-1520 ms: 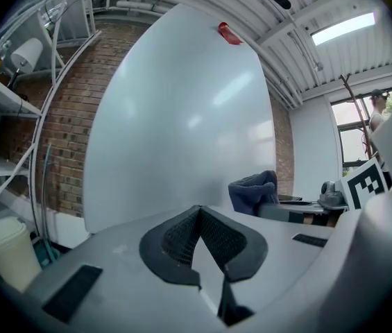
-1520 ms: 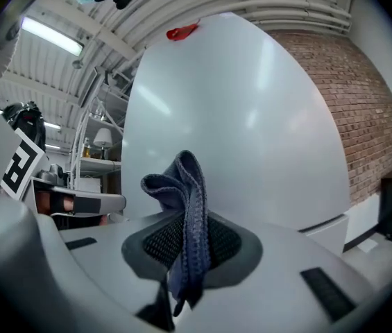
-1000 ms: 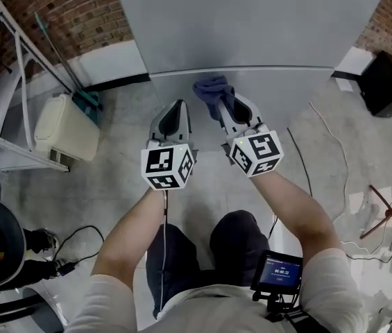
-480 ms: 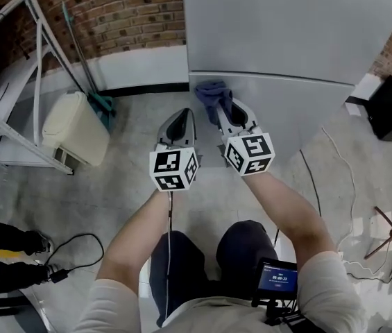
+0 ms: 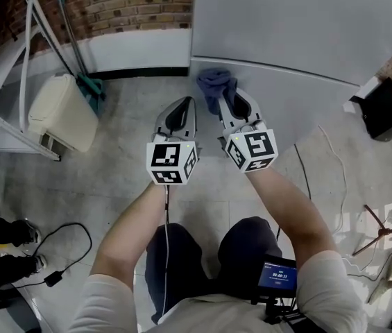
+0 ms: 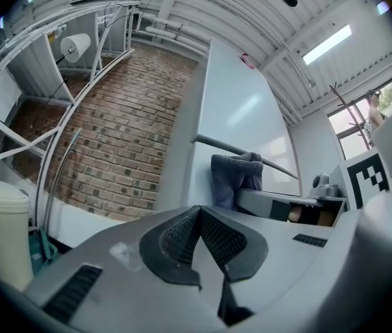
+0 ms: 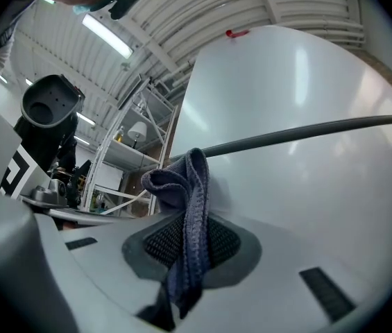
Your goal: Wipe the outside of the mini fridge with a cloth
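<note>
mini fridge (image 5: 300, 19) — top cut off | cloth (image 5: 214, 82) — lower end hidden, perhaps touching it

A workshop or storage bay — you're on industrial ground here, not in a home.

Ahead of you runs a bare red brick wall (image 5: 133, 5) with a white-painted band along its foot. White steel-frame shelving racks (image 5: 22, 61) stand against it on your left. Your left gripper view shows a ribbed white metal ceiling (image 6: 202, 12) with a long tube light (image 6: 327, 44). Underfoot is a stained grey concrete floor (image 5: 112, 179) — a loose black cable (image 5: 54, 278) trails over it, and a cream plastic container (image 5: 62, 113) sits beside the racks.
</note>
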Action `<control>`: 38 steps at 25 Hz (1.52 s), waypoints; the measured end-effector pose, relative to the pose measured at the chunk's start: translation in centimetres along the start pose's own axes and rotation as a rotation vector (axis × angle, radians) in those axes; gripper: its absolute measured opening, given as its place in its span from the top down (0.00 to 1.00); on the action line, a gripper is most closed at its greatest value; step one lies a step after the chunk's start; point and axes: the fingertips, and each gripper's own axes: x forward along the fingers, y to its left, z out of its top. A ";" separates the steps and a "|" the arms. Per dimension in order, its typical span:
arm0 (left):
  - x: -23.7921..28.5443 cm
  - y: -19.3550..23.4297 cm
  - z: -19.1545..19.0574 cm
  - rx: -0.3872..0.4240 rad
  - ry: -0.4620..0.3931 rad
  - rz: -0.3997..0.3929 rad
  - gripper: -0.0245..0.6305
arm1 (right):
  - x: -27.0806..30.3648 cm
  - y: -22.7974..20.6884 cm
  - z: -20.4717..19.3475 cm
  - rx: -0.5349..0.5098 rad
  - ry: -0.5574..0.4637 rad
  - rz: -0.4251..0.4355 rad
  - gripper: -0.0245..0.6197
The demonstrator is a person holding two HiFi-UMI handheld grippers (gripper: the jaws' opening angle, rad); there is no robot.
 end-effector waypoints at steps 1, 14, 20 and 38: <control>0.0 -0.1 0.1 0.003 -0.002 -0.001 0.96 | 0.0 0.0 0.0 0.003 0.000 0.002 0.87; 0.0 -3.1 -0.1 0.029 0.001 -0.025 0.96 | -1.3 -1.6 0.3 0.027 0.019 -0.001 0.87; 1.1 -5.3 -0.2 0.031 0.002 -0.052 0.96 | -3.9 -5.5 0.3 0.042 0.030 -0.078 0.87; 5.7 -15.6 -2.4 0.035 0.025 -0.174 0.96 | -13.5 -20.4 -1.3 0.050 0.031 -0.299 0.87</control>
